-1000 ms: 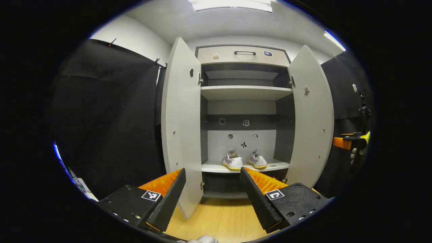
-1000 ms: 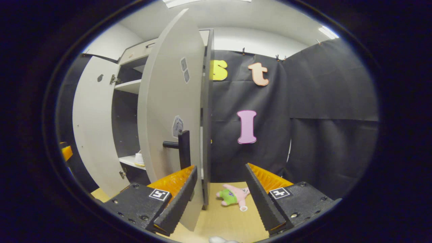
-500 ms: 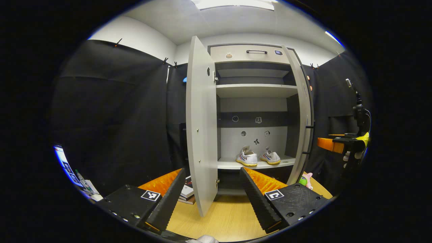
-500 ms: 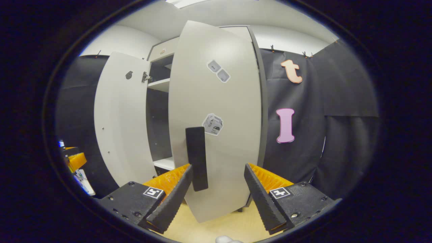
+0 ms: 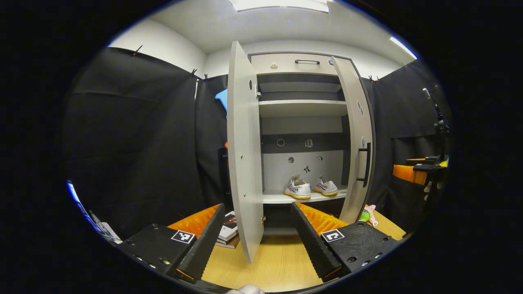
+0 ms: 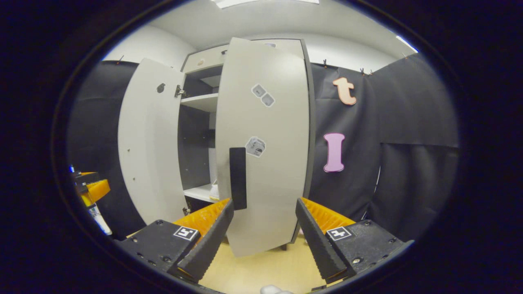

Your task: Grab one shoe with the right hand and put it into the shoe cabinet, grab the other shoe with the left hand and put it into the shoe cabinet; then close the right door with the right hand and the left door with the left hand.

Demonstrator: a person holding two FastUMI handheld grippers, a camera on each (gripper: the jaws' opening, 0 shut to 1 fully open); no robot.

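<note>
We take the shoe cabinet as our landmark, and it is by far the biggest thing here. It stands against the black cloth wall on a pale wooden floor, with a drawer along its top and open shelves below.

Its left door swings far out, edge-on toward us in the left gripper view. Its right door is partly swung in but not shut, since a dark gap remains between it and the left door. We judge that this fits the closing step, with the right door first. The long dark handle on the right door sits just above and ahead of our right gripper, whose fingers are spread wide with nothing between them. As far as we can tell they are not touching the door.

Our left gripper hangs in front of the cabinet, low, fingers equally parted and empty, with the bottom edge of the left door between them in the picture but farther off. We read that as waiting its turn.

On the cabinet's lowest shelf the two shoes sit side by side, toes outward, so the placing part looks done. The upper shelves appear bare.

Left of the cabinet, some books lie on the floor. Right of it lies a small soft toy.
</note>
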